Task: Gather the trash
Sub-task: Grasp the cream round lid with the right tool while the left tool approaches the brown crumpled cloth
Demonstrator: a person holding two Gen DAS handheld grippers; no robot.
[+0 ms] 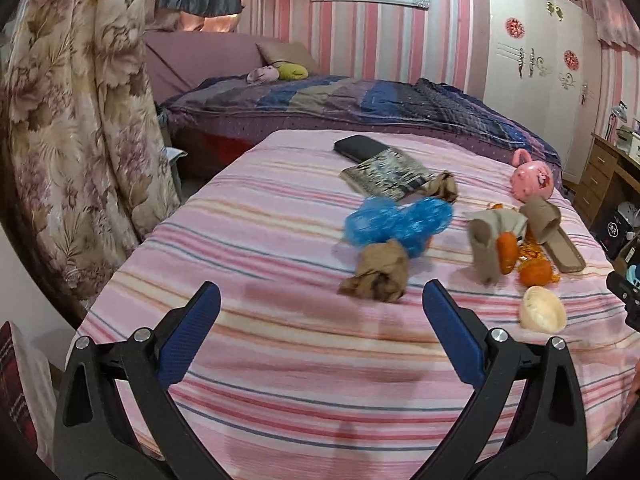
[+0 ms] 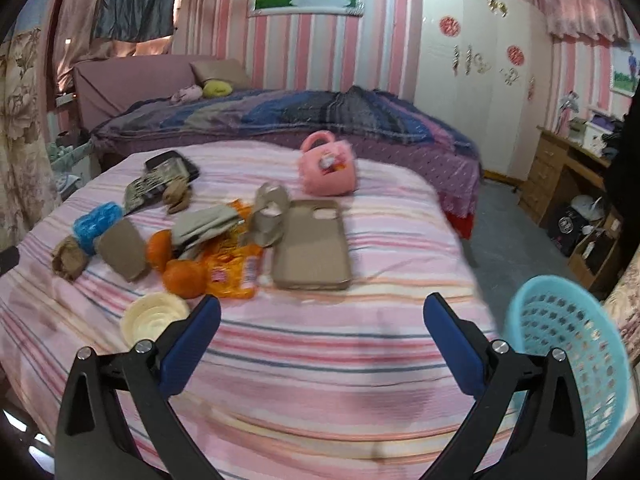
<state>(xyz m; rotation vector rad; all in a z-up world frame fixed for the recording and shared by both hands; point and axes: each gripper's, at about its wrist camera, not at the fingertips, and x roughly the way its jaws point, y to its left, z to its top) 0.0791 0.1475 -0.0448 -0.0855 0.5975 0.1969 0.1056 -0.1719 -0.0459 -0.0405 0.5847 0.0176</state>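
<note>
litter cluster mid-table point(image 2: 360, 352): wrapper point(image 2: 232, 268) under two oranges point(image 2: 184, 278), phone case point(image 2: 312, 240) right of it, cup point(image 2: 152, 316) in front, toy bag point(image 2: 326, 164) behind. basket point(image 2: 568, 360) off table's right edge.

Each camera sits just behind its own gripper's spread blue-padded fingers and looks forward and slightly down across the pink striped bedspread point(image 1: 280, 360) toward the far wall. The left wrist view stands to the left, with the crumpled brown paper point(image 1: 378, 274) nearest. The right wrist view stands further right (a turquoise basket point(image 2: 576, 364) fills its lower right edge). Both share the central litter, the orange point(image 2: 184, 278) and the pink toy bag point(image 2: 326, 164).
</note>
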